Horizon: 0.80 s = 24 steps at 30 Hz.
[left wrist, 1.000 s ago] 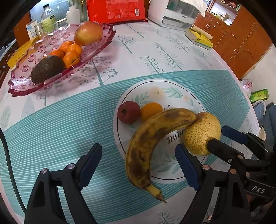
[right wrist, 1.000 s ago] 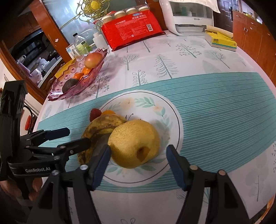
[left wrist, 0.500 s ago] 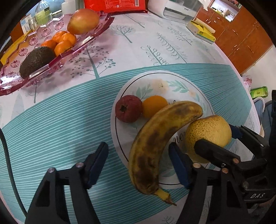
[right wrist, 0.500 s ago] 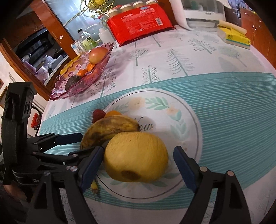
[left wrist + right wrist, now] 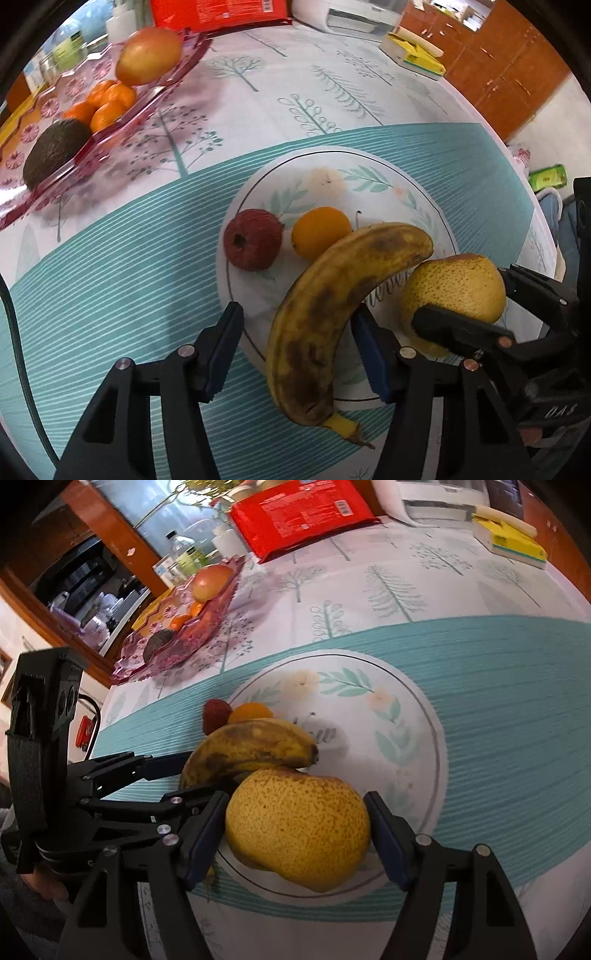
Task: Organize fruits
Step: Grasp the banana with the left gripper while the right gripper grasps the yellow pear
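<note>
A white floral plate (image 5: pixel 388 184) holds a spotted banana (image 5: pixel 332 306), a red lychee-like fruit (image 5: pixel 253 244), a small orange (image 5: pixel 319 232) and a yellow pear (image 5: pixel 458 288). My left gripper (image 5: pixel 297 350) is open, its fingers on either side of the banana's lower half. My right gripper (image 5: pixel 297 832) is shut on the pear (image 5: pixel 299 827), which tilts a little above the plate (image 5: pixel 424 716). The banana (image 5: pixel 243 749) lies just behind the pear.
A pink glass tray (image 5: pixel 155 99) at the back left holds an avocado (image 5: pixel 55 151), tangerines (image 5: pixel 107 107) and a mango (image 5: pixel 147 55). A red packet (image 5: pixel 299 513), bottles, a white appliance and a yellow box (image 5: pixel 413 55) stand at the table's far side.
My right gripper has closed in on the pear and tipped it up. My left gripper has moved forward so its fingers flank the banana.
</note>
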Each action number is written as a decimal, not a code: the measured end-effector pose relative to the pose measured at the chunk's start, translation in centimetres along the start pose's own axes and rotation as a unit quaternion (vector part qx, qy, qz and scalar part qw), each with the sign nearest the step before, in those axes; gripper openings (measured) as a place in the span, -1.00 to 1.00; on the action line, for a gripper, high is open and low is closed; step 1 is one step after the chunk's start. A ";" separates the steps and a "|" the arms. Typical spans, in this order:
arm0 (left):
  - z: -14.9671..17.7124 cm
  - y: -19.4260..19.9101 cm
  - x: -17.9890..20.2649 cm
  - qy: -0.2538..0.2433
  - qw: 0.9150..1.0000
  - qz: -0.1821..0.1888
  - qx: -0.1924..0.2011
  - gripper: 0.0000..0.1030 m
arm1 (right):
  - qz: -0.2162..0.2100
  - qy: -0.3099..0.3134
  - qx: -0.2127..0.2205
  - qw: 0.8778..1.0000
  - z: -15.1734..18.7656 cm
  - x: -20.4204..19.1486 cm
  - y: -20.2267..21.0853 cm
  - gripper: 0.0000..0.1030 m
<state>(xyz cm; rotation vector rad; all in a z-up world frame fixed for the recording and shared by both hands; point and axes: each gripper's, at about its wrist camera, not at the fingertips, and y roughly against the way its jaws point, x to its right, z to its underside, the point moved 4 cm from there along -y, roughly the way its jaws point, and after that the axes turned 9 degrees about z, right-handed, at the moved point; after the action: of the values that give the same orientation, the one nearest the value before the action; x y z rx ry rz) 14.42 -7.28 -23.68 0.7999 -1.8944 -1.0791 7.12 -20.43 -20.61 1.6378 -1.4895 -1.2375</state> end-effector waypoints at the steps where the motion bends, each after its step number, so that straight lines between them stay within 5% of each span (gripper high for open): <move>1: -0.1 -0.1 0.2 -0.003 1.000 0.001 0.000 0.12 | 0.002 -0.005 0.000 1.000 0.0 0.3 0.1 0.44; 14: 0.0 -0.3 2.6 -0.032 0.999 0.036 0.004 -0.37 | 0.020 -0.047 0.029 0.998 -0.3 2.9 2.5 0.44; 24: 0.7 2.9 1.7 -0.004 0.998 0.039 0.050 -0.39 | 0.011 -0.042 0.047 0.998 -0.4 1.8 4.3 0.44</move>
<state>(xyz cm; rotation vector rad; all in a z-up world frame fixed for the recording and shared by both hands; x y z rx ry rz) 12.62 -7.11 -20.73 0.7702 -1.9832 -0.9474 5.60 -23.04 -17.05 1.6422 -1.6361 -1.2552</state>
